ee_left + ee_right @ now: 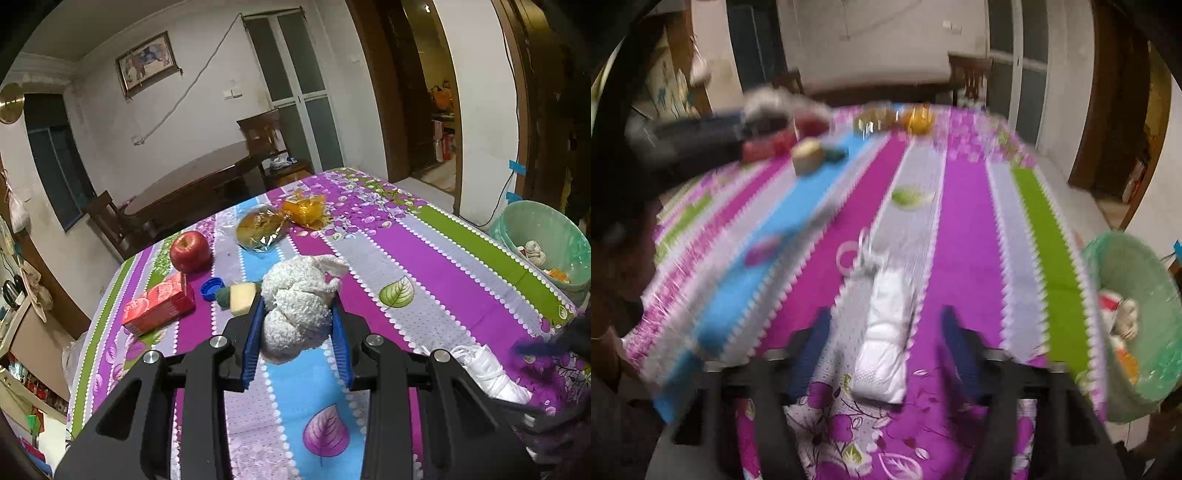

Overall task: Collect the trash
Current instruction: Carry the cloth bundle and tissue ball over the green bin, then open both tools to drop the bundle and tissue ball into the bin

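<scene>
My left gripper (pixel 297 321) is shut on a crumpled grey-white paper wad (pixel 295 291), held above the striped tablecloth (pixel 424 266). In the blurred right wrist view, the right gripper (pixel 885 315) is open, pointing down at the table. A white packet with a tied end (pixel 886 332) lies on the cloth between its blue fingers (pixel 816 339), and the pads do not touch it. The same packet (pixel 487 369) shows at lower right of the left wrist view. A green lined trash bin (pixel 546 236) (pixel 1145 325) stands off the table's right edge with scraps inside.
Further up the table lie a red apple (pixel 190 251), a red carton (pixel 159 306), a blue bottle cap (pixel 212 288), a yellow-green sponge (pixel 240 297), wrapped bread (pixel 258 229) and an orange wrapper (pixel 306 208). A dark wooden table and chairs stand beyond.
</scene>
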Demonstrator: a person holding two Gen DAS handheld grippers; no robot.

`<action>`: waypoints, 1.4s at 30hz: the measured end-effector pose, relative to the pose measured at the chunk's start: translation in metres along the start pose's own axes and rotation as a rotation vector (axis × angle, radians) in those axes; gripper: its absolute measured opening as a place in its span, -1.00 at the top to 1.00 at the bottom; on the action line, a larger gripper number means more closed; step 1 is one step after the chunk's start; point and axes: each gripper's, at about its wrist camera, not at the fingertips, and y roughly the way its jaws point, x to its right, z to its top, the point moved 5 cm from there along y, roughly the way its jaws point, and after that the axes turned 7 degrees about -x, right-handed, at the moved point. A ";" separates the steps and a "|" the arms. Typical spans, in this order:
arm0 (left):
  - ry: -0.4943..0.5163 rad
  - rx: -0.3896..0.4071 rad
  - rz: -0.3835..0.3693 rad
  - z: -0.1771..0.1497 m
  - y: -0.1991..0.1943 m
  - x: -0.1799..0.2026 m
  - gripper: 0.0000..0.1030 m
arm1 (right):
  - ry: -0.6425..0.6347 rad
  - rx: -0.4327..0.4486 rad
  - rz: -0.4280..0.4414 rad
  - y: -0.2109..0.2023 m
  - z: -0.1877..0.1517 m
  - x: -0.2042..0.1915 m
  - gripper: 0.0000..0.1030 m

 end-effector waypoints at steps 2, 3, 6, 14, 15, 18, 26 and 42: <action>0.015 0.000 -0.003 0.001 0.000 0.005 0.37 | 0.009 -0.009 0.006 0.007 -0.002 0.002 0.49; 0.024 0.000 -0.008 0.003 0.000 0.009 0.38 | 0.014 -0.007 0.004 0.005 -0.002 0.003 0.49; 0.041 -0.011 -0.071 0.012 0.000 0.022 0.38 | 0.064 0.082 0.013 -0.031 0.003 0.021 0.49; 0.213 -0.004 -0.344 0.065 -0.002 0.118 0.37 | 0.295 0.229 -0.264 -0.161 -0.010 0.145 0.48; 0.245 -0.007 -0.390 0.072 -0.001 0.137 0.37 | 0.319 0.219 -0.306 -0.173 -0.016 0.164 0.48; 0.317 -0.033 -0.517 0.089 0.005 0.187 0.37 | 0.378 0.179 -0.345 -0.187 -0.023 0.203 0.48; 0.474 -0.198 -0.751 0.110 0.049 0.292 0.37 | 0.528 -0.003 -0.311 -0.163 -0.035 0.292 0.48; 0.462 -0.291 -0.758 0.113 0.091 0.328 -0.58 | 0.602 -0.117 -0.270 -0.090 -0.035 0.341 0.19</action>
